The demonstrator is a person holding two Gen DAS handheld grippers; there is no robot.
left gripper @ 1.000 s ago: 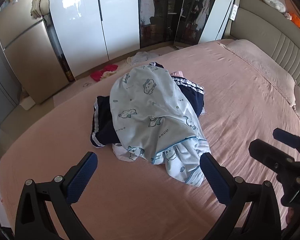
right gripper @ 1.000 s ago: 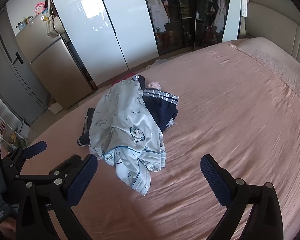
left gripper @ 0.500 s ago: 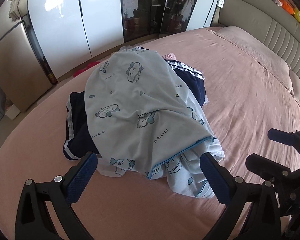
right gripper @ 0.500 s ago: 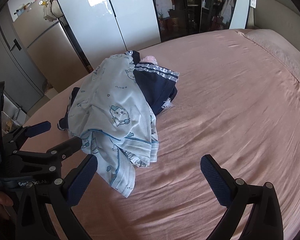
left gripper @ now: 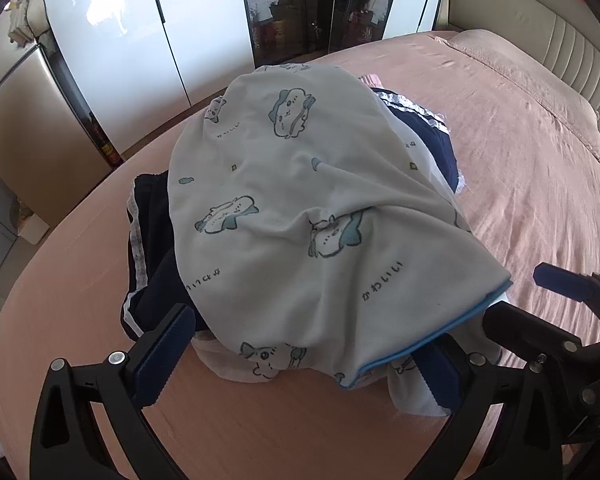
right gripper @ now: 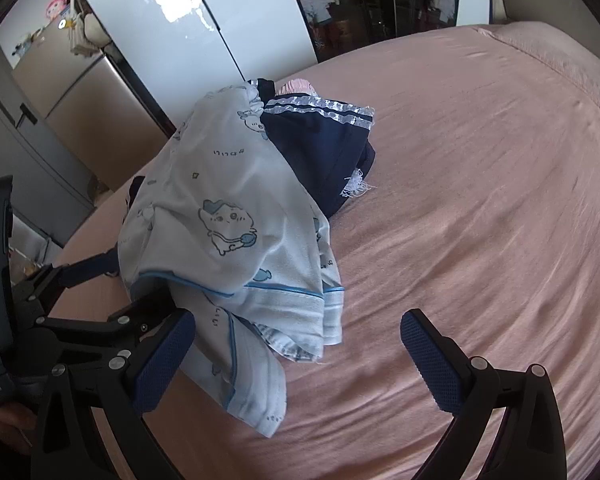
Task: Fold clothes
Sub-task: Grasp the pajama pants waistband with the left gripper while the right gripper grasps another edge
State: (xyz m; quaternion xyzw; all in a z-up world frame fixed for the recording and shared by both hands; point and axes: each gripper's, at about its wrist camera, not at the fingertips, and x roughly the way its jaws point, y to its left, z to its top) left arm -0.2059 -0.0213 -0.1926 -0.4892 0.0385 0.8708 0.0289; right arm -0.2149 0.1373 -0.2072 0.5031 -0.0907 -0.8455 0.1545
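A pale blue pyjama garment (left gripper: 300, 200) printed with cartoon animals lies heaped over a navy garment (left gripper: 152, 240) with white stripes, on a pink bed sheet (left gripper: 520, 152). My left gripper (left gripper: 300, 364) is open, low at the pile's near edge, and the blue-piped hem hangs between its fingers. In the right wrist view the pyjama garment (right gripper: 228, 220) drapes down to the sheet (right gripper: 480, 220), with the navy garment (right gripper: 320, 148) behind it. My right gripper (right gripper: 298, 360) is open over the loose pyjama end, gripping nothing. The left gripper (right gripper: 116, 286) reaches under the cloth from the left.
A pink item (right gripper: 296, 85) peeks out behind the pile. White wardrobe doors (left gripper: 132, 40), a glass-fronted closet (left gripper: 320, 4) and a fridge (right gripper: 100, 112) stand beyond the bed. A padded headboard (left gripper: 540, 28) runs along the right. A hand (right gripper: 8, 420) holds the left gripper.
Both grippers have moved forward and down to the pile. The left gripper's fingers now straddle the pyjama hem, and the right gripper has come close to the loose end.
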